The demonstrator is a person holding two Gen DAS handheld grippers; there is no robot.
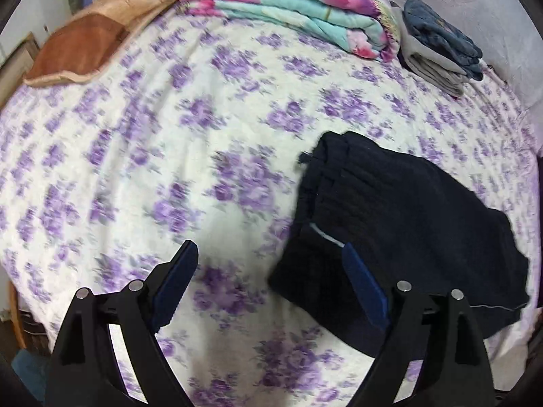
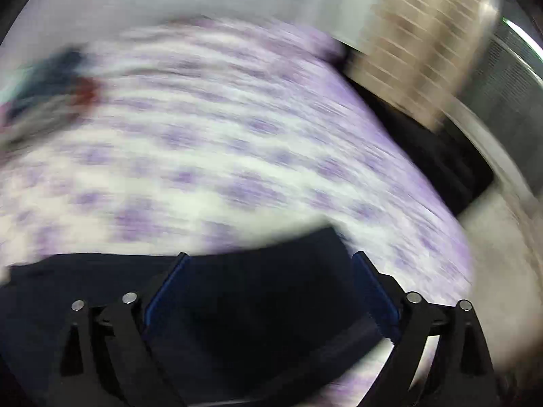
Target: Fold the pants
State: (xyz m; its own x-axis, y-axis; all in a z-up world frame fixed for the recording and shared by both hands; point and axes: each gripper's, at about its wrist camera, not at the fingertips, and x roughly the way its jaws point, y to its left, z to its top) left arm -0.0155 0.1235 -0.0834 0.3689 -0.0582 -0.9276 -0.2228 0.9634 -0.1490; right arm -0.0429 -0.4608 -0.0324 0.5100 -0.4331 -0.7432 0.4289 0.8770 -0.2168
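The dark navy pants point(image 1: 400, 217) lie folded in a compact pile on the purple-flowered bedsheet point(image 1: 152, 142), at the right of the left wrist view. My left gripper point(image 1: 271, 254) is open and empty, above the sheet, with its right finger point(image 1: 363, 285) over the pile's near left edge. In the right wrist view, which is heavily blurred, the pants point(image 2: 264, 298) fill the bottom. My right gripper point(image 2: 271, 261) is open above them, holding nothing.
A folded floral quilt point(image 1: 295, 6) and a stack of folded clothes point(image 1: 437, 44) sit at the far side of the bed. A brown pillow point(image 1: 78, 51) lies at the far left. The bed's right edge point(image 2: 441, 203) drops off beside dark furniture.
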